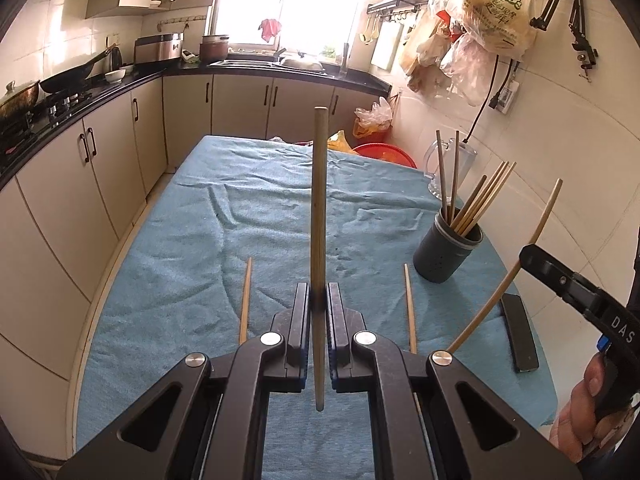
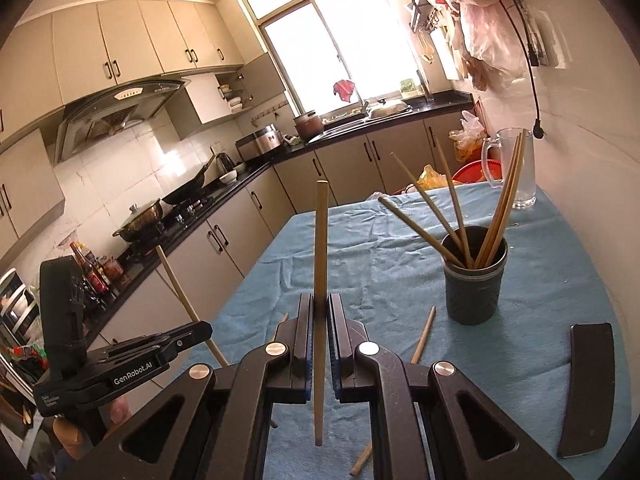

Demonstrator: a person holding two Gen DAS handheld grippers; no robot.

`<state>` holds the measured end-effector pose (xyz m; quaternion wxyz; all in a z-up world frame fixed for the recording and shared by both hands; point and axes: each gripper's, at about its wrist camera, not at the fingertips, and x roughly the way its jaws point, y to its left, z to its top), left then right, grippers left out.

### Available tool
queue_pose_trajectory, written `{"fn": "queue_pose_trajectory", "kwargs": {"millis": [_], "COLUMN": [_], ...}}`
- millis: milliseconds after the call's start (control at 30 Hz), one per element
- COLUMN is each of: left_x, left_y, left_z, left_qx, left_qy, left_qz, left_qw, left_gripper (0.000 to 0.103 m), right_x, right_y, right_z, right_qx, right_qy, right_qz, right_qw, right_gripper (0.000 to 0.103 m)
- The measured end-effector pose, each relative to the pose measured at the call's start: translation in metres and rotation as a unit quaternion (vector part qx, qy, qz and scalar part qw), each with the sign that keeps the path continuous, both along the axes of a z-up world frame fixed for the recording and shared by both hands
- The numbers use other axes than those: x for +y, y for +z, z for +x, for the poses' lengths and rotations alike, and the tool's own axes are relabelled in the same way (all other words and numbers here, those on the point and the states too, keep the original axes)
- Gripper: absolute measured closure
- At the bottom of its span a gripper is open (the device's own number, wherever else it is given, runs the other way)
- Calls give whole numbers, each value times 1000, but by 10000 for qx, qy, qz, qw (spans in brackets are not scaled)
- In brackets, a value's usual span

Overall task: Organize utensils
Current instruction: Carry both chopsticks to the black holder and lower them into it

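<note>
Roughly halfway, I'd say: several chopsticks already stand in the dark holder cup [image 2: 474, 280]. Left gripper [image 1: 319, 300] and right gripper [image 2: 320, 312] are each clamped on 1 chopstick, held short of the cup. 2 loose chopsticks [image 1: 245, 300] lie on the blue cloth [image 1: 200, 220] near the cup.

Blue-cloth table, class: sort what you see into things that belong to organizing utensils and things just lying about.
Belongs:
left gripper and right gripper, each shut on a wooden chopstick
dark round chopstick holder
loose wooden chopsticks on the cloth

Lying about:
clear glass jug
flat black curved object
</note>
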<state>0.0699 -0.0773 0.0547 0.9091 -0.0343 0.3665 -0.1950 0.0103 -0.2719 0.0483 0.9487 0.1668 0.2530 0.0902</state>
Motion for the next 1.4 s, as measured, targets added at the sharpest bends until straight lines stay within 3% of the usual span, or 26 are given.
{"fn": "queue_pose_trajectory", "kwargs": {"millis": [800,1400], "left_x": [-38,-93], "left_y": [16,26], "left_z": [-8,-14], "left_qx": [-170,-240], "left_qy": [-259,-590], "left_qz": [249,536], "left_qw": [9992,9965], "left_gripper": [96,96], "right_x": [-64,-113], "right_y": [13,9], "right_z": [-35,-59], "right_qx": [-308,-468], "right_qy": [-577,-928], "right_qz": [371,681], "right_qw": [9972,9922], "right_gripper": [96,96]}}
